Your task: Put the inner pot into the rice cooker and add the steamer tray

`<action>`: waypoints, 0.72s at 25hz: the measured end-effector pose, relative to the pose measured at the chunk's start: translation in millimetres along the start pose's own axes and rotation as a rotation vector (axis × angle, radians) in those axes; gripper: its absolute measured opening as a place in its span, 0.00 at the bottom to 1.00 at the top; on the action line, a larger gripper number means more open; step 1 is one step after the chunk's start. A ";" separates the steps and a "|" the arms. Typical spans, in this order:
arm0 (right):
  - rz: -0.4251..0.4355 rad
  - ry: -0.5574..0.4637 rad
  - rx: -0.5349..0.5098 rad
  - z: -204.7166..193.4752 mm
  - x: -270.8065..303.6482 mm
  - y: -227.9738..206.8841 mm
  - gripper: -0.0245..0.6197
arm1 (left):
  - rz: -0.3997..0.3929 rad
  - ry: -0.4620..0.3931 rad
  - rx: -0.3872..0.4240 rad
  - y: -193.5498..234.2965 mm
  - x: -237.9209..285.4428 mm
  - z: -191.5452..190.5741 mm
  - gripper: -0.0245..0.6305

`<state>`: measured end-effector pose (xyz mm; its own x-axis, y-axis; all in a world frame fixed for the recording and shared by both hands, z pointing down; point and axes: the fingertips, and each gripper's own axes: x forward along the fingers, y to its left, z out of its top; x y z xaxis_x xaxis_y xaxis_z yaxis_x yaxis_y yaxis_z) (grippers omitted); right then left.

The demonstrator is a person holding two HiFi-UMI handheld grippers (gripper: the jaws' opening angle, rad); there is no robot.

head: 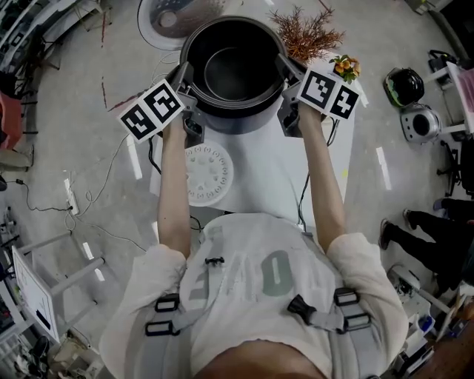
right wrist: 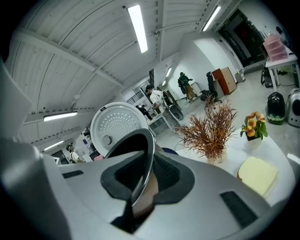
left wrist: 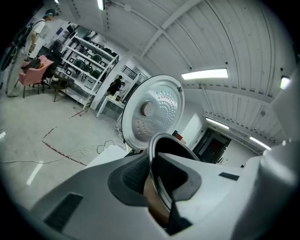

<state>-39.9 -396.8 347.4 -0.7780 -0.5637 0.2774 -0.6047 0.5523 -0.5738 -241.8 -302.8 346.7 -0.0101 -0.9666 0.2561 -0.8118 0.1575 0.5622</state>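
Note:
The dark inner pot [head: 233, 70] is held level between my two grippers, over the far end of the white table [head: 266, 178]. My left gripper [head: 187, 83] is shut on the pot's left rim [left wrist: 157, 187]. My right gripper [head: 287, 74] is shut on the right rim [right wrist: 143, 178]. The rice cooker's open lid [head: 174, 16] stands just behind the pot, perforated plate [left wrist: 152, 110] facing me; the cooker's body is hidden under the pot. The white steamer tray [head: 207, 174] lies flat on the table, nearer to me and under my left forearm.
A dried brown plant [head: 307, 33] and a small pot of orange flowers [head: 345, 68] stand at the table's far right, a yellow sponge [right wrist: 257, 174] beside them. Cables and a power strip [head: 70, 196] lie on the floor at left. Two other appliances [head: 404, 85] sit on the floor at right.

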 end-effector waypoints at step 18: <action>-0.138 0.194 -0.212 -42.7 25.6 -26.0 0.18 | 0.148 0.162 0.209 37.1 21.5 -36.2 0.15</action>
<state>-51.4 -399.3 402.4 -0.6916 -0.5262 0.4948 -0.7133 0.6055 -0.3529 -251.0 -310.4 401.5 -0.0577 -0.8889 0.4545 -0.9111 0.2330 0.3400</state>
